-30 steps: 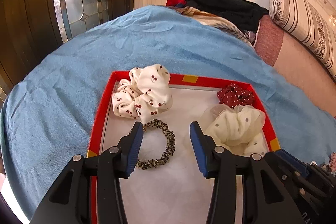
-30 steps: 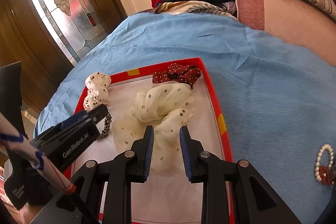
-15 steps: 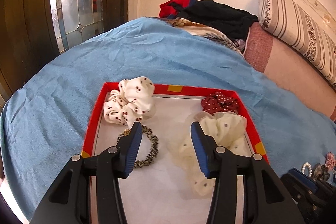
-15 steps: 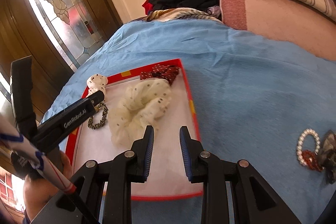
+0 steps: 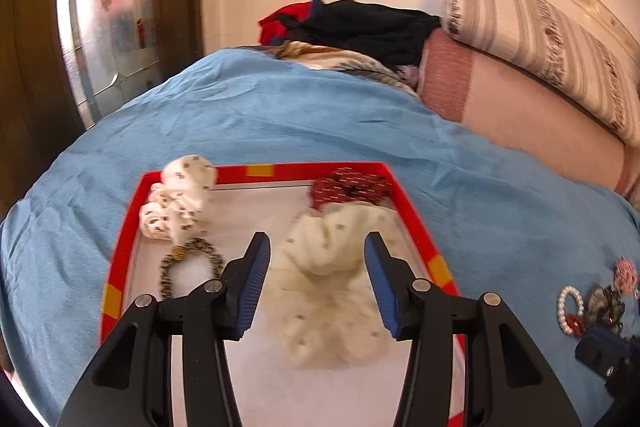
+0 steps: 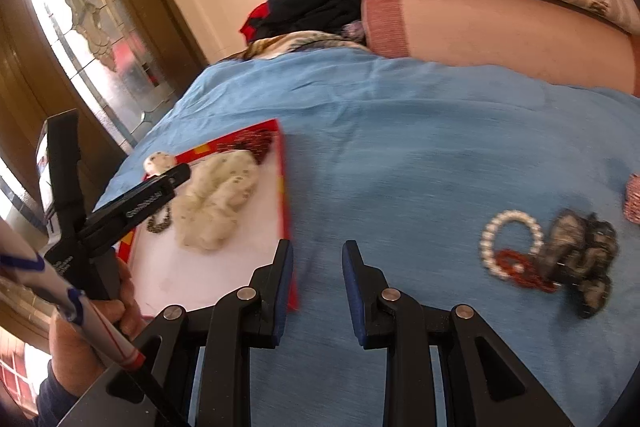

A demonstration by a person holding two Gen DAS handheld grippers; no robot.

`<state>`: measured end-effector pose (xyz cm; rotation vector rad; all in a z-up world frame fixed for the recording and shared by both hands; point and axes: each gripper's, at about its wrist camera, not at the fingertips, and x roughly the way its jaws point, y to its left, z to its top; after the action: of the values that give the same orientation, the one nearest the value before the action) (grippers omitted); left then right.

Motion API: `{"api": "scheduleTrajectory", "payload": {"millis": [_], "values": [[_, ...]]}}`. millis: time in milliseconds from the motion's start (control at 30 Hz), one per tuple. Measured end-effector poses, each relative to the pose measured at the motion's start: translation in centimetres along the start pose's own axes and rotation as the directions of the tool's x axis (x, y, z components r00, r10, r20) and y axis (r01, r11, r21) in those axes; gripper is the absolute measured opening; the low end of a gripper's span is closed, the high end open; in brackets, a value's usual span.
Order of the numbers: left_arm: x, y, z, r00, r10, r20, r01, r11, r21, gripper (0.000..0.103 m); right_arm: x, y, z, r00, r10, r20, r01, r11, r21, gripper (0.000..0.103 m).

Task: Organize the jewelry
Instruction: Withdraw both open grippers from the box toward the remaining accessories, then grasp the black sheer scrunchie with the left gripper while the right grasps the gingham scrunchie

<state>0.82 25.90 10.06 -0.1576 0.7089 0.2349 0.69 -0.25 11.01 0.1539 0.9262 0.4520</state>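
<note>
Red-rimmed and white-floored, the tray (image 5: pixel 412 223) sits on the blue bedspread (image 5: pixel 280 115) with four hair pieces inside: a cream dotted scrunchie (image 5: pixel 336 267) at centre, a red dotted one (image 5: pixel 348 187) in the far right corner, a white cherry-print one (image 5: pixel 180 203) at far left, and a thin leopard-print band (image 5: pixel 188 259) just in front of that. I hold my left gripper (image 5: pixel 316 279) above the cream scrunchie, jaws apart and gripping nothing. My right gripper (image 6: pixel 316 287) hangs over bare bedspread just right of the tray's near corner, jaws narrowly parted and empty.

I judge the step in hand to be the reach for the next loose piece. A pearl bracelet (image 6: pixel 508 235), a red beaded loop (image 6: pixel 520 271) and a dark patterned scrunchie (image 6: pixel 580 259) lie touching in one cluster, well to the right of the tray. The next move calls for carrying my right gripper across to that cluster and separating one piece cleanly.

Motion blur softens the cluster; a pink piece (image 6: pixel 634 199) is cut off at the right edge, its kind unclear.
</note>
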Motion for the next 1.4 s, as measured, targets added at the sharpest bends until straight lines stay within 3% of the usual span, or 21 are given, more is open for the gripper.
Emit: {"api": "scheduleTrajectory", "payload": {"millis": [233, 400, 500, 633, 733, 800, 867, 933, 1033, 1067, 1333, 1400], "values": [[-1.2, -4.8, -1.6, 0.996, -0.09, 0.012, 0.088, 0.989, 0.12, 0.049, -3.9, -7.5, -1.0, 0.994, -0.093, 0.055, 0.086, 0.99, 0.114, 0.027], [-2.4, -9.5, -4.2, 0.976, -0.215, -0.028, 0.216, 0.954, 0.207, 0.049, -6.8, -14.0, -1.6, 0.982, -0.16, 0.101, 0.13, 0.959, 0.25, 0.027], [-3.0, -12.3, -6.1, 0.949, -0.304, -0.084, 0.315, 0.915, 0.251, 0.049, -8.2, -17.6, -2.4, 0.965, -0.222, 0.137, 0.172, 0.937, 0.305, 0.027], [-3.3, -15.4, -8.5, 0.922, -0.359, -0.147, 0.388, 0.864, 0.32, 0.049, -9.2, -22.6, -3.2, 0.94, -0.31, 0.14, 0.235, 0.889, 0.394, 0.027], [-3.1, -17.2, -9.7, 0.904, -0.376, -0.203, 0.425, 0.841, 0.335, 0.049, -11.0, -26.2, -2.4, 0.935, -0.305, 0.181, 0.183, 0.851, 0.492, 0.027], [-3.2, -18.6, -10.4, 0.89, -0.388, -0.24, 0.451, 0.827, 0.335, 0.049, -11.8, -27.5, -2.1, 0.92, -0.338, 0.199, 0.193, 0.833, 0.519, 0.027], [-3.2, -20.3, -10.8, 0.866, -0.411, -0.284, 0.49, 0.809, 0.325, 0.049, -12.5, -28.8, -2.2, 0.913, -0.353, 0.205, 0.189, 0.81, 0.555, 0.027], [-3.7, -22.3, -10.8, 0.84, -0.445, -0.31, 0.532, 0.785, 0.316, 0.049, -12.7, -29.4, -2.4, 0.923, -0.322, 0.209, 0.144, 0.795, 0.589, 0.027], [-4.0, -25.8, -10.4, 0.783, -0.508, -0.358, 0.61, 0.742, 0.28, 0.049, -13.5, -30.3, -2.7, 0.925, -0.311, 0.216, 0.117, 0.777, 0.619, 0.027], [-4.0, -27.1, -10.2, 0.775, -0.515, -0.367, 0.62, 0.73, 0.286, 0.049, -13.8, -30.5, -2.7, 0.923, -0.316, 0.221, 0.114, 0.771, 0.626, 0.027], [-1.3, -34.8, -9.8, 0.818, -0.443, -0.367, 0.568, 0.724, 0.391, 0.049, -14.4, -33.1, -3.6, 0.93, -0.285, 0.233, 0.049, 0.723, 0.689, 0.027], [-0.2, -35.6, -10.1, 0.828, -0.416, -0.377, 0.551, 0.731, 0.403, 0.035, -14.2, -33.4, -3.4, 0.931, -0.289, 0.224, 0.058, 0.721, 0.69, 0.027]]}}
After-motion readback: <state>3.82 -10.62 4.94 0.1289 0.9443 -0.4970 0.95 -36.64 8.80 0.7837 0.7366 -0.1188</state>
